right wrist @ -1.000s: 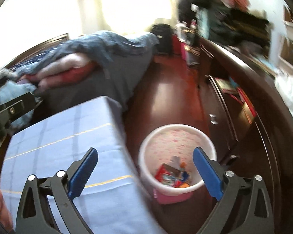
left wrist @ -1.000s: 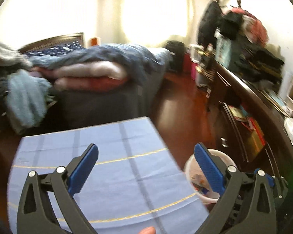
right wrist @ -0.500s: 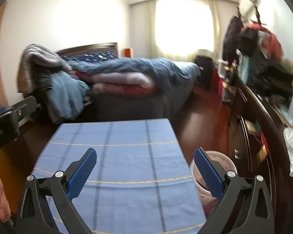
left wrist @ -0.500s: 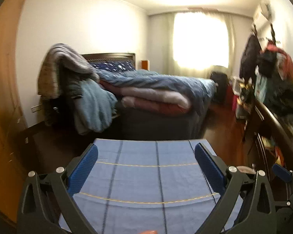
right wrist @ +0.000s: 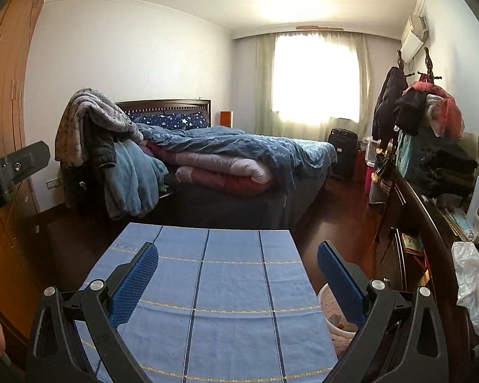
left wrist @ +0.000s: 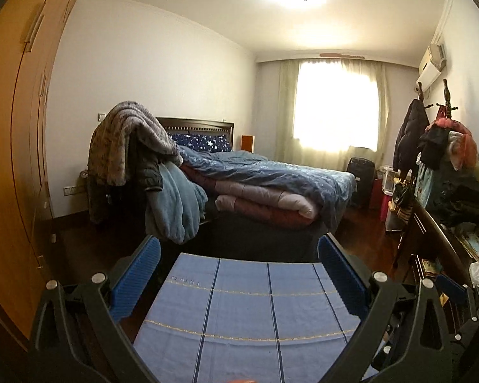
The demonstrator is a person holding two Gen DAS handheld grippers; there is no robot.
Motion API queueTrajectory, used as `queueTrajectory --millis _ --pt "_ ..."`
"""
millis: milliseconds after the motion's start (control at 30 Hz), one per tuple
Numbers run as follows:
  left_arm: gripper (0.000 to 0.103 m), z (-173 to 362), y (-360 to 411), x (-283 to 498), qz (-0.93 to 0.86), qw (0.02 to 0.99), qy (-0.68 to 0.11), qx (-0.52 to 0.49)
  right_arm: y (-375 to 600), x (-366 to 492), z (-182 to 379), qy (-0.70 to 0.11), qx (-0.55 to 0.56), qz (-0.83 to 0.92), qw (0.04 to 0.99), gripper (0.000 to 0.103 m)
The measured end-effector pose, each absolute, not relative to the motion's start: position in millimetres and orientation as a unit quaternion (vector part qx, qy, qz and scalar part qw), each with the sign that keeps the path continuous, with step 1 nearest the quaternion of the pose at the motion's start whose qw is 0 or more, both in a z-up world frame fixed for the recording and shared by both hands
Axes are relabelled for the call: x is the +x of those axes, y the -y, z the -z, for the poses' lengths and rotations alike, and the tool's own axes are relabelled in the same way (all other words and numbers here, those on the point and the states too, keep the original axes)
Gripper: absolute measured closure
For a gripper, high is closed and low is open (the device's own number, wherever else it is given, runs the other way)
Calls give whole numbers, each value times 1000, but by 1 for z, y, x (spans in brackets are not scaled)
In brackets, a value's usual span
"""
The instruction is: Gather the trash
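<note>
Pale speckled trash bin — contents perhaps scraps — beside blue-clothed table

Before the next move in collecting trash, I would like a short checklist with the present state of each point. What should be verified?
1. Left gripper open and empty: ok, jaws wide apart, nothing between them.
2. Right gripper open and empty: ok, same state.
3. Trash bin located: ok, its rim shows beside the right edge of the table, partly hidden behind the right finger.
4. Trash left on the blue tablecloth: none visible on the part in view; the near end is cut off, so cannot tell fully.
5. Next target chosen: not ok, both cameras point across the room, not at any trash.
6. White plastic bag on the dresser is trash: cannot tell.
</note>
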State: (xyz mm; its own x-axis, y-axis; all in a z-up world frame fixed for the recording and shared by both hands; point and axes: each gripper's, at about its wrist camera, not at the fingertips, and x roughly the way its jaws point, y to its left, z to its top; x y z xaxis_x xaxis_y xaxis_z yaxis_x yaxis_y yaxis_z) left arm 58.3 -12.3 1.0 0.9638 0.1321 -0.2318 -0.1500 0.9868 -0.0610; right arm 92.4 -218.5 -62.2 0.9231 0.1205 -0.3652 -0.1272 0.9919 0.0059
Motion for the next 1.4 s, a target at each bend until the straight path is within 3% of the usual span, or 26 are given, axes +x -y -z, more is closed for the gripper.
queueTrajectory --millis 1400 --pt "3 -27 8 4 -72 994 -63 -43 251 38 1 -78 2 -19 997 4"
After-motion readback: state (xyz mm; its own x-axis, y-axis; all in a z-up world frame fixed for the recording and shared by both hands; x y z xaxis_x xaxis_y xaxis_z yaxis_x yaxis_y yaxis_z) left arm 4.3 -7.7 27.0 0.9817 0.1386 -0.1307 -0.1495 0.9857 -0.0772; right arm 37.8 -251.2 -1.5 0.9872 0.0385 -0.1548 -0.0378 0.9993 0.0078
